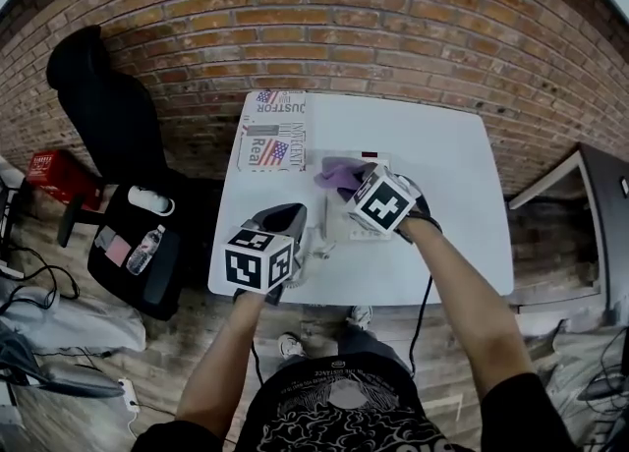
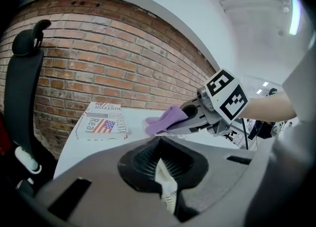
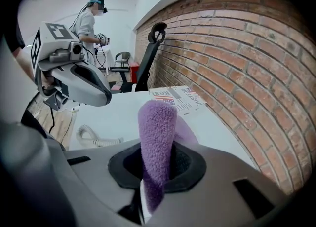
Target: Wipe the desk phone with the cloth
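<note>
Brick wall (image 1: 324, 37) at back, white tabletop (image 1: 442, 175) butted against it. Black office chair (image 1: 108, 116) parked left, out of play. Printed box (image 1: 272, 141) at far-left corner, clear of work zone. Desk phone (image 1: 356, 232) mid-tabletop, within easy reach of both tools. Coiled cord (image 3: 94, 134) slack on tabletop alongside. Right gripper (image 1: 352, 185) over phone's far end, fingers clamped on purple cloth (image 3: 155, 142), folded tip sticking forward, presumably as wiping pad; contact with phone not confirmable. Left gripper (image 2: 160, 164) at phone's near-left side, fingers pinched on thin white piece (image 2: 165, 181), probably a phone part held to steady or clear it. Can't say which part. Judging wipe as barely started.
</note>
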`<state>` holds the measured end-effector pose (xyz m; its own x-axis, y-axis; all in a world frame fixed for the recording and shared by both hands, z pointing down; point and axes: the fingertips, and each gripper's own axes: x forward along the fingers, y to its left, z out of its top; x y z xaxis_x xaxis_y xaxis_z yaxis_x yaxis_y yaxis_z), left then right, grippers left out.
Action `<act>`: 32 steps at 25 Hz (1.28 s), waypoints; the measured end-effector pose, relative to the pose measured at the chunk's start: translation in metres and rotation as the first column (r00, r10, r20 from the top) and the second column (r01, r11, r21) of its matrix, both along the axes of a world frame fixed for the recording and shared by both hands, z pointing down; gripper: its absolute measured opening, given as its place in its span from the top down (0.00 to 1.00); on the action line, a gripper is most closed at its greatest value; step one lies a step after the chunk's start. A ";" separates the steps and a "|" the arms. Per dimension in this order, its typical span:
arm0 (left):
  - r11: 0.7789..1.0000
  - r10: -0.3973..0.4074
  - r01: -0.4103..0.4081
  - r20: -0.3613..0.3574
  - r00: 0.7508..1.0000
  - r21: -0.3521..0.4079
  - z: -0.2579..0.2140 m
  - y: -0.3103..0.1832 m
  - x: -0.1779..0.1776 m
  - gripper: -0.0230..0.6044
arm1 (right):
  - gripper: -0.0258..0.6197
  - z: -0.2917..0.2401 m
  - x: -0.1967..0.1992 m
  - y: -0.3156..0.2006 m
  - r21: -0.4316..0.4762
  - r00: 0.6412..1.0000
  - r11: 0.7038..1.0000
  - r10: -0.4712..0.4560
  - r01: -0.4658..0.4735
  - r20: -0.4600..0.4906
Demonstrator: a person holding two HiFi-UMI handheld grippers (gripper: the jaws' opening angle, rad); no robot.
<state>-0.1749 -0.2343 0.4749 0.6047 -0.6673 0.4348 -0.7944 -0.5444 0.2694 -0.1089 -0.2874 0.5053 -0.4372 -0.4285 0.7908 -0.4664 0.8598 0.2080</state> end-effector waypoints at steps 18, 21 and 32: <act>0.997 0.079 -0.078 -0.004 0.997 0.007 0.003 0.024 -0.011 0.95 | 0.89 0.027 -0.004 0.067 -0.090 0.999 0.995 0.044 -0.042 0.018; 0.995 0.095 -0.095 -0.004 0.995 0.006 0.004 0.028 -0.010 0.95 | 0.89 0.033 -0.005 0.078 -0.109 0.998 0.993 0.051 -0.048 0.022; 0.993 0.118 -0.118 0.001 0.993 0.002 0.007 0.032 -0.007 0.95 | 0.89 0.054 -0.006 0.116 -0.186 0.999 0.982 0.024 -0.018 0.031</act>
<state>-0.1823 -0.2018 0.4822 0.6790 -0.5918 0.4343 -0.7246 -0.6351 0.2676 -0.1151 -0.1709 0.5595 -0.4572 -0.2848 0.8425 -0.4886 0.8720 0.0296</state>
